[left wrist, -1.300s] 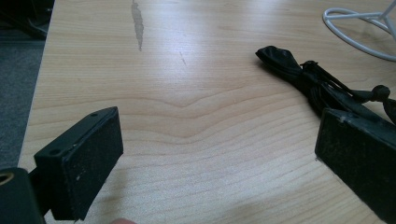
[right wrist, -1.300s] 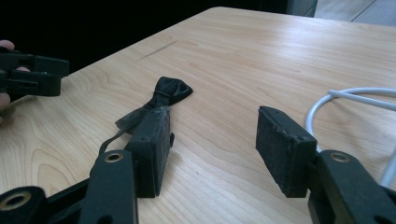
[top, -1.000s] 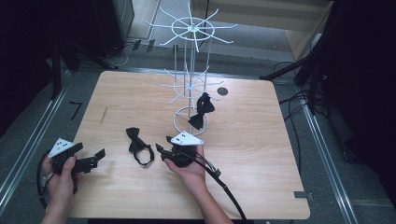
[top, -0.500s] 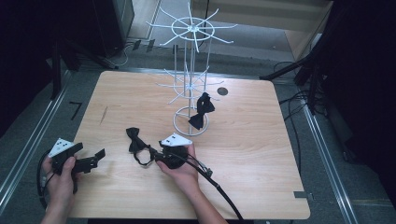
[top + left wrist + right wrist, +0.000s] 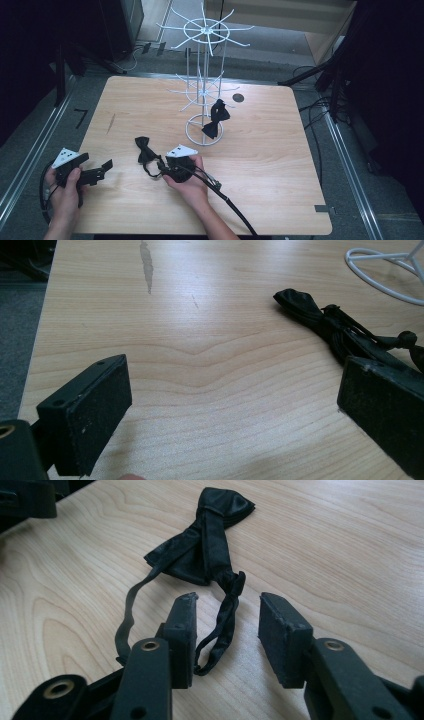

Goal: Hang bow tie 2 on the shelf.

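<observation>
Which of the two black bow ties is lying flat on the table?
The bow tie beside the right tongs lies flat; the other bow tie hangs on the white wire rack.

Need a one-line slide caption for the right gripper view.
Right gripper with open jaws straddling the strap of a black bow tie lying on the wooden table.

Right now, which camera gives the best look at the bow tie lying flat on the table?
The right gripper view: the bow tie lies close and sharp, its strap looping between the right gripper jaws. The high view shows it small. The left gripper view catches it edge-on, partly behind a jaw.
</observation>
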Available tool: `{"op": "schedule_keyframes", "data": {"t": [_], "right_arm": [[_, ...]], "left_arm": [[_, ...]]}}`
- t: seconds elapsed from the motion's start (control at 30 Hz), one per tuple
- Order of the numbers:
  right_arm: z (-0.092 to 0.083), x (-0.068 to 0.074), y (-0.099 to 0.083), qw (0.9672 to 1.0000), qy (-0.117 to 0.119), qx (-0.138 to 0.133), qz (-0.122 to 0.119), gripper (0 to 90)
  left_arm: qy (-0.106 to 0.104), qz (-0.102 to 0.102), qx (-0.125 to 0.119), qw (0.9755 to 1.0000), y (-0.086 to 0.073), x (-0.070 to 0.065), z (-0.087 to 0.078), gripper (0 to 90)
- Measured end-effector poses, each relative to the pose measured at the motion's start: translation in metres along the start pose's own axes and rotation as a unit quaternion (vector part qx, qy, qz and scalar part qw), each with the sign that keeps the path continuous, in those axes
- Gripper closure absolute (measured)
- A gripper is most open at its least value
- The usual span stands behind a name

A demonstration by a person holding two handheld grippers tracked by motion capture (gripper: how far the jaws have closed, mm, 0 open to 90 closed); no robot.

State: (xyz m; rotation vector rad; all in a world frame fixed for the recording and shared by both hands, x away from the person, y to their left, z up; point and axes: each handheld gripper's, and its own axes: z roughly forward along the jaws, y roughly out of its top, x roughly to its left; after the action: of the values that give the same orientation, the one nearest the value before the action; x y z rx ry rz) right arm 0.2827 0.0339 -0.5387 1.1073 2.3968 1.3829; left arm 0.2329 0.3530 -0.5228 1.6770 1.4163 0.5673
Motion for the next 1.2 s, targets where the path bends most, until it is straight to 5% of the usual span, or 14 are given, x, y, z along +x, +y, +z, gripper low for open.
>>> {"op": "schedule_keyframes", "data": {"t": [0.2,0.43,0.53,0.83,1.2], "right_arm": [[0.002,0.003,0.000,0.9994,-0.017,0.025,-0.019,70.7],[0.000,-0.001,-0.001,0.9983,-0.044,0.023,-0.030,89.7],[-0.002,-0.001,-0.001,0.9981,-0.049,0.018,-0.033,90.0],[-0.014,-0.004,-0.004,0.9962,-0.068,-0.034,-0.043,90.0],[-0.043,-0.009,0.008,0.9874,-0.103,-0.095,-0.073,90.0]], "left_arm": [[0.000,0.001,0.000,1.0000,0.000,0.000,0.000,1.4],[0.000,0.000,0.000,1.0000,0.000,0.000,0.000,1.3],[-0.001,-0.001,-0.001,1.0000,0.000,0.000,0.000,1.4],[-0.002,-0.001,0.000,1.0000,0.000,0.000,0.000,1.4],[-0.001,0.000,0.001,1.0000,0.000,0.000,0.000,1.4]]}}
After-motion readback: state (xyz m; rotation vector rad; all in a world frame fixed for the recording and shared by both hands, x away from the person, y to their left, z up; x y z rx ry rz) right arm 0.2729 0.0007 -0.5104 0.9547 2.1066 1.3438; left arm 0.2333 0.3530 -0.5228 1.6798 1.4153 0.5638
